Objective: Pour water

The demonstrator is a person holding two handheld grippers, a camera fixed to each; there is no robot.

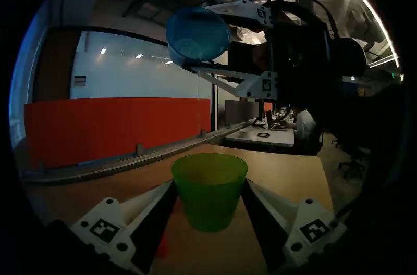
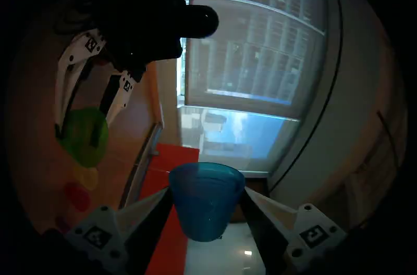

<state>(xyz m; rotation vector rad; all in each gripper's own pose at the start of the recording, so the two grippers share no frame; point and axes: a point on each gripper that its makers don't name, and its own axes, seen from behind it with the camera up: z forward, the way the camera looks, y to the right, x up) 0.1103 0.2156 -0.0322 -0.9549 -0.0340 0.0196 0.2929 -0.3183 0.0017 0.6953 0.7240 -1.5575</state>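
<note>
A green plastic cup (image 1: 210,190) stands upright on the wooden table (image 1: 292,173), held between the fingers of my left gripper (image 1: 210,199), which is shut on it. Above it, my right gripper (image 1: 221,40) holds a blue cup (image 1: 197,34) tipped on its side, mouth pointing left and downward. In the right gripper view the blue cup (image 2: 206,200) sits between the fingers of my right gripper (image 2: 206,207), shut on it. The green cup (image 2: 83,136) and the left gripper (image 2: 88,103) appear at the left there, the scene rotated sideways. No stream of water is visible.
An orange partition (image 1: 114,126) and a grey rail (image 1: 156,150) run behind the table. Desks and a seated person (image 1: 305,124) are at the back right. Coloured dots (image 2: 78,195) mark the table. Large windows (image 2: 250,56) show in the right gripper view.
</note>
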